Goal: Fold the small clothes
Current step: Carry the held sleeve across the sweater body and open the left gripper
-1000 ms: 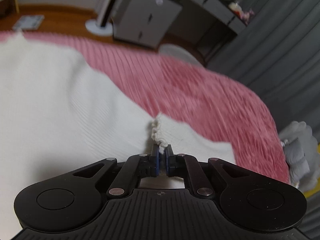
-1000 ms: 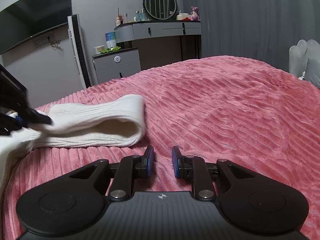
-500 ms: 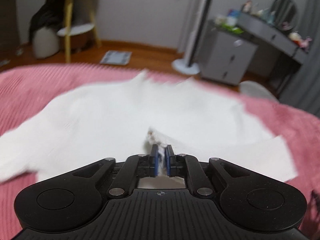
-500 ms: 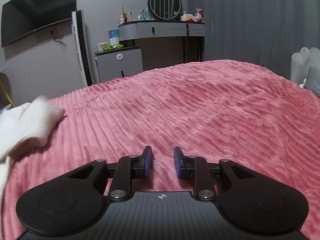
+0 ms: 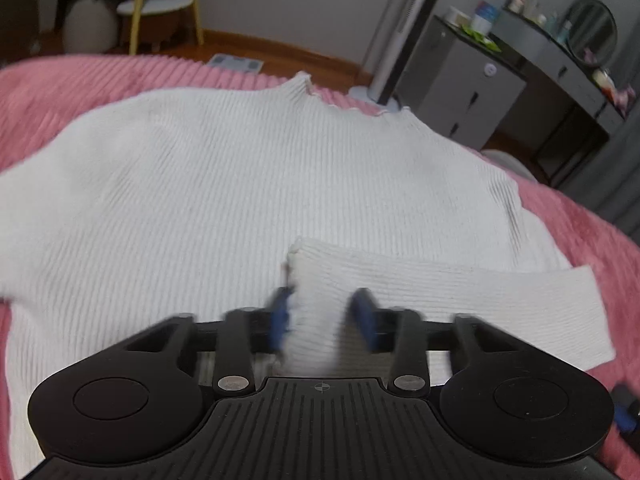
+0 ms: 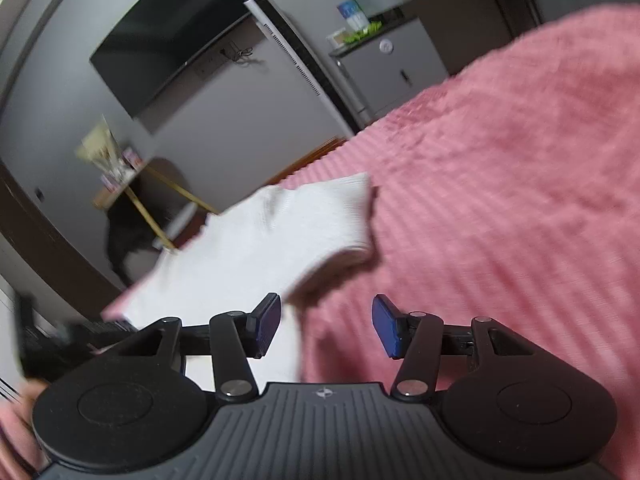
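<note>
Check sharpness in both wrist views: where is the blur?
Left wrist: white sweater fairly sharp, the left hand-held gripper fingertips smeared by motion. Right wrist: room and folded sleeve streaked with motion blur, pink bedspread soft; fisheye bends both.

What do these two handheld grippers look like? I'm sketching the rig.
Left gripper and right gripper match: black ribbed body, two round discs, silver pivot pins, black linkage arms, blue finger pads, a small crosshair mark. No cables or sleeves show.
</note>
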A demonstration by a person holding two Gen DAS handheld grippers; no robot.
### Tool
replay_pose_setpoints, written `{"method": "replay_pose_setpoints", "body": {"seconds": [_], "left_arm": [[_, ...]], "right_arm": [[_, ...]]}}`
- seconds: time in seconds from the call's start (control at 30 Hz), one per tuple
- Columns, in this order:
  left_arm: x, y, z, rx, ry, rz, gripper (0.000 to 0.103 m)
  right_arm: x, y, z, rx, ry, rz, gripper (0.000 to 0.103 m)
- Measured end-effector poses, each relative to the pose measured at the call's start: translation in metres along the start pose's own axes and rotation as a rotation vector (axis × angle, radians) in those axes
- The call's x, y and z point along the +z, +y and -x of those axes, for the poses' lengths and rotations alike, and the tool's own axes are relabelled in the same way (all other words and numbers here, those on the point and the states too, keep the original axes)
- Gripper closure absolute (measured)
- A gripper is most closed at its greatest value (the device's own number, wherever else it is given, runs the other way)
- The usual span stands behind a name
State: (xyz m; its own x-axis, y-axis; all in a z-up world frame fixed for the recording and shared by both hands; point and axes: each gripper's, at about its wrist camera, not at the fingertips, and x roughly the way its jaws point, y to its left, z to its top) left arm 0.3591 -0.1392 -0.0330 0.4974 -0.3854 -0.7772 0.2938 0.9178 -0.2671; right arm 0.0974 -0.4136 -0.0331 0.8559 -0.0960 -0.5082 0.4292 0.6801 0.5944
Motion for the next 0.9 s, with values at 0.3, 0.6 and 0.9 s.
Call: {"method": "replay_pose_setpoints", "body": {"seconds": [0.3,0.6,0.9], "left_arm": [[0.016,0.007,0.04,-0.025,-0.14,-0.051,0.093],[0.023,0.056,0.064,0.086,-0.185,-0.006,0.093],[0.0,0.097,0.043,0.143,-0.121,0.059,0.089]], "right_arm": [[0.016,-0.013,-0.043,0.081,0.004,-0.255,0.086],[0.008,0.022,-0.072,0.126,0.051,-0.202,0.088],[0.0,0.044,-0.092,0.055,0.057,-0.107,0.09]]}}
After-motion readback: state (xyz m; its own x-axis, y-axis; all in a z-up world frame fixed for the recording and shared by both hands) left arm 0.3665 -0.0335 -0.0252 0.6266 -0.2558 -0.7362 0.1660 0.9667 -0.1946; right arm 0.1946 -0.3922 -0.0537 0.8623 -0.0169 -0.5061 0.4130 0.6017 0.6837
